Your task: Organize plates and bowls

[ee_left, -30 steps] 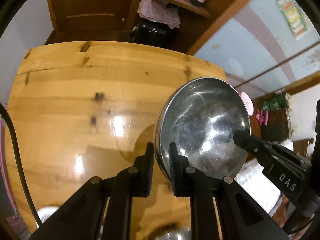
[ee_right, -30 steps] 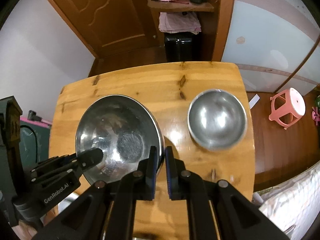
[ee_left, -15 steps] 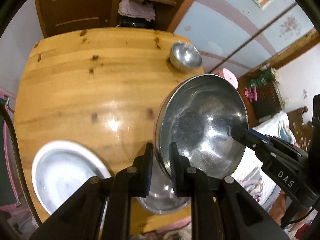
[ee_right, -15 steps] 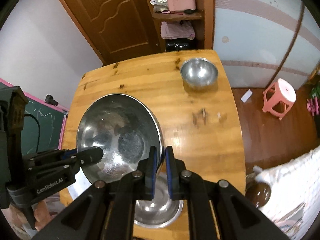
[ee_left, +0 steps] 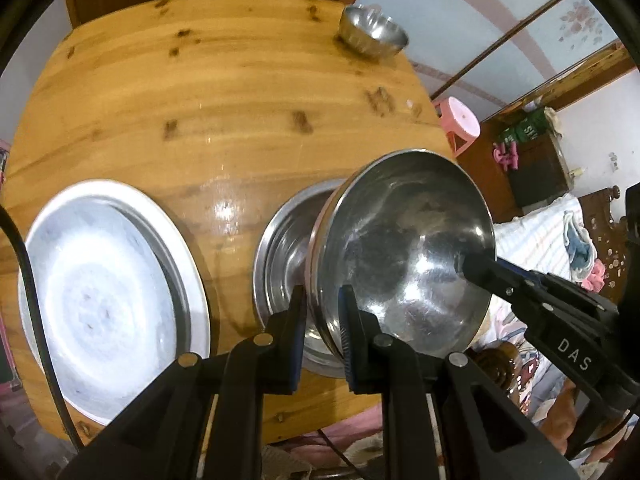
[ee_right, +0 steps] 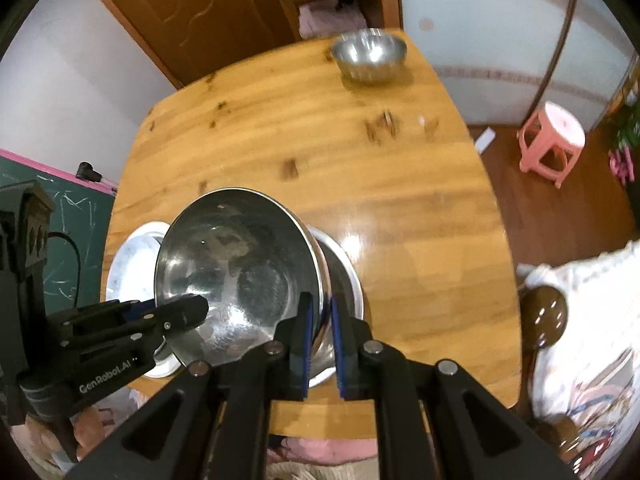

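A large steel bowl (ee_left: 404, 248) (ee_right: 236, 268) hangs tilted above the table, held at two opposite rim points. My left gripper (ee_left: 322, 332) is shut on its left rim. My right gripper (ee_right: 320, 336) is shut on its right rim. Right below it a second steel bowl (ee_left: 284, 248) (ee_right: 344, 280) sits on the wooden table (ee_left: 224, 92). A wide flat steel plate (ee_left: 104, 280) (ee_right: 132, 256) lies to the left of that bowl. A small steel bowl (ee_left: 372, 32) (ee_right: 368, 54) stands at the table's far right corner.
The table's near edge (ee_right: 400, 420) lies just under the grippers. A pink stool (ee_right: 552, 136) stands on the floor to the right. A wooden door (ee_right: 192, 12) and shelves are behind the table. A green board (ee_right: 60, 216) is at the left.
Both grippers have carried the large bowl back toward the near edge and lower. The plate and the second bowl have come into view under it, and the small bowl has receded.
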A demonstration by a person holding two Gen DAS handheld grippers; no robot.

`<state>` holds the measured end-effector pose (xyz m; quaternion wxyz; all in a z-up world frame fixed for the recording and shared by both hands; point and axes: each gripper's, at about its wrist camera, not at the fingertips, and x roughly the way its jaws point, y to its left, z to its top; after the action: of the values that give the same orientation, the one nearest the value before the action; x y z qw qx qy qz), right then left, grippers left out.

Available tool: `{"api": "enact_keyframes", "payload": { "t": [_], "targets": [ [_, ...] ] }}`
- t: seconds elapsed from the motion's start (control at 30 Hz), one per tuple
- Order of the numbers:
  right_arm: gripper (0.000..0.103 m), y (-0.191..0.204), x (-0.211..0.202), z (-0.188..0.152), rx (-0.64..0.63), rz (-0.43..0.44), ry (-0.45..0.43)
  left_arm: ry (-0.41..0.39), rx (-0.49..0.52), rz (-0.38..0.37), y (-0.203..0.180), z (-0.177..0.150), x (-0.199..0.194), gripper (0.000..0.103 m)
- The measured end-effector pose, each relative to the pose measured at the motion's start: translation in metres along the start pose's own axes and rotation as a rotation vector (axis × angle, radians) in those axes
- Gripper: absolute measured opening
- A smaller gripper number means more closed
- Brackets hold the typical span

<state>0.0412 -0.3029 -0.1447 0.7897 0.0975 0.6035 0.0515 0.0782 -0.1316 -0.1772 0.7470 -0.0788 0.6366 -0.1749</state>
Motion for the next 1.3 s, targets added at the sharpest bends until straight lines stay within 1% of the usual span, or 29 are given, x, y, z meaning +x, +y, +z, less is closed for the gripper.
{"api": "enact_keyframes", "payload": {
  "t": [0.17, 0.3, 0.33, 0.37, 0.47, 0.6, 0.67, 0.83, 0.93, 1.0, 1.03, 1.07, 1.1, 1.17, 1.2, 1.3],
  "targets": [
    [0.009, -0.007, 0.029, -0.01, 0.025, 0.002, 0.061, 0.036, -0.006, 0.013, 0.007, -0.002, 0.025, 0.014],
    [0.009, -0.01, 0.045, -0.012, 0.038, 0.002, 0.09, 0.059, -0.022, 0.018, 0.013, -0.003, 0.041, 0.014],
    [0.009, -0.011, 0.047, -0.012, 0.042, 0.006, 0.095, 0.046, -0.02, 0.021, 0.013, -0.002, 0.04, 0.014],
    [0.008, -0.011, 0.046, -0.01, 0.038, 0.008, 0.081, 0.047, -0.011, 0.024, 0.013, -0.001, 0.041, 0.014],
    [0.008, -0.01, 0.049, -0.008, 0.037, 0.003, 0.084, 0.039, -0.01, 0.032, 0.013, 0.001, 0.039, 0.014],
    [0.008, -0.007, 0.05, -0.009, 0.016, -0.012, 0.075, 0.036, -0.014, 0.018, 0.015, 0.001, 0.038, 0.017],
    [0.008, -0.006, 0.05, -0.009, 0.007, -0.019, 0.068, 0.043, -0.014, 0.011, 0.015, -0.001, 0.035, 0.023],
    [0.008, -0.002, 0.052, -0.008, -0.015, -0.035, 0.075, 0.034, 0.01, 0.026, 0.01, -0.001, 0.032, 0.028],
    [0.008, -0.002, 0.052, -0.007, -0.007, -0.031, 0.08, 0.036, 0.014, 0.006, 0.007, -0.001, 0.029, 0.041],
    [0.008, -0.001, 0.052, -0.007, -0.013, -0.032, 0.076, 0.024, 0.022, -0.021, 0.004, -0.001, 0.026, 0.057],
    [0.008, 0.001, 0.052, -0.007, -0.02, -0.039, 0.072, 0.016, 0.028, -0.02, 0.002, -0.002, 0.023, 0.059],
    [0.008, 0.003, 0.052, -0.008, -0.03, -0.044, 0.071, -0.001, 0.046, 0.001, -0.001, -0.002, 0.02, 0.062],
    [0.008, 0.003, 0.051, -0.008, -0.032, -0.048, 0.07, -0.018, 0.066, 0.033, -0.004, -0.002, 0.018, 0.07],
    [0.008, 0.005, 0.048, -0.008, -0.043, -0.066, 0.053, -0.055, 0.089, 0.091, -0.009, -0.001, 0.015, 0.079],
    [0.008, 0.006, 0.046, -0.008, -0.05, -0.076, 0.048, -0.069, 0.09, 0.098, -0.009, -0.001, 0.012, 0.079],
    [0.008, 0.006, 0.042, -0.006, -0.049, -0.074, 0.043, -0.071, 0.066, 0.081, -0.002, 0.0, 0.006, 0.079]
  ]
}}
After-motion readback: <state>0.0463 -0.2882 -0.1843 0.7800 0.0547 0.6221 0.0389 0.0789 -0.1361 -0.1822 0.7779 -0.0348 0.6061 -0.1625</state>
